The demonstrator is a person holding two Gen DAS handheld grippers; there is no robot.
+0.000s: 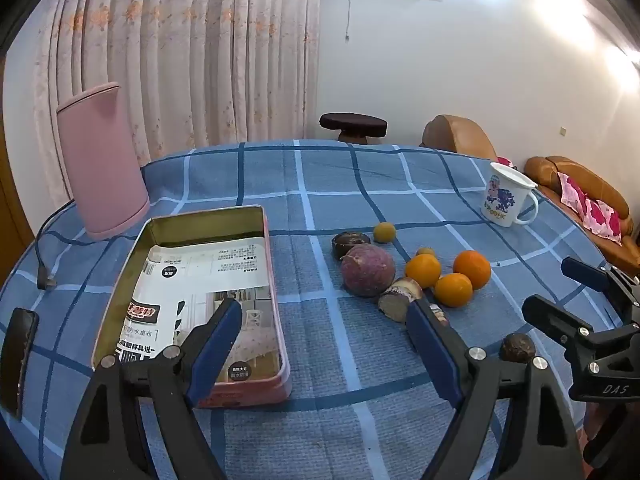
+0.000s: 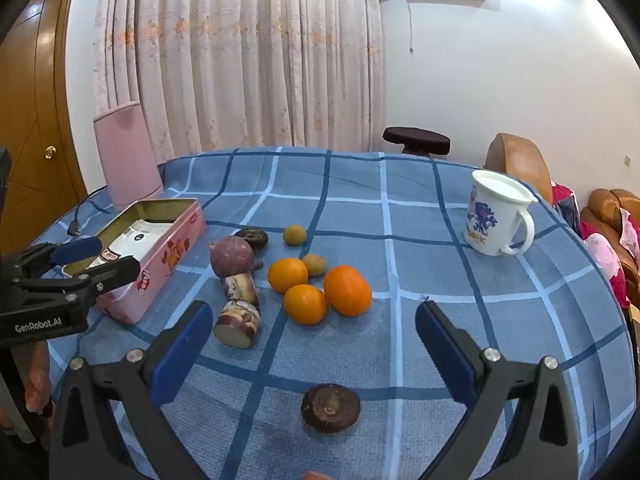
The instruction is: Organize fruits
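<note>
I am holding my left gripper [image 1: 324, 320] and right gripper [image 2: 314, 328], both spread wide, above scattered fruit; the left reads "GenRobot.AI".

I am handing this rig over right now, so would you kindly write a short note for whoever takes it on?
Left gripper: open, holds nothing, hovering between the pink tin and the fruit.
Right gripper: open, holds nothing, with a dark round fruit on the cloth just before it.
The tin holds only a printed paper sheet.
Three oranges, the purple fruit, two cut cane pieces, two small yellow-green fruits and a second dark fruit sit clustered on the tablecloth.
Done: nothing is in the tin yet.
Left: every fruit, presumably to go into the tin.
</note>
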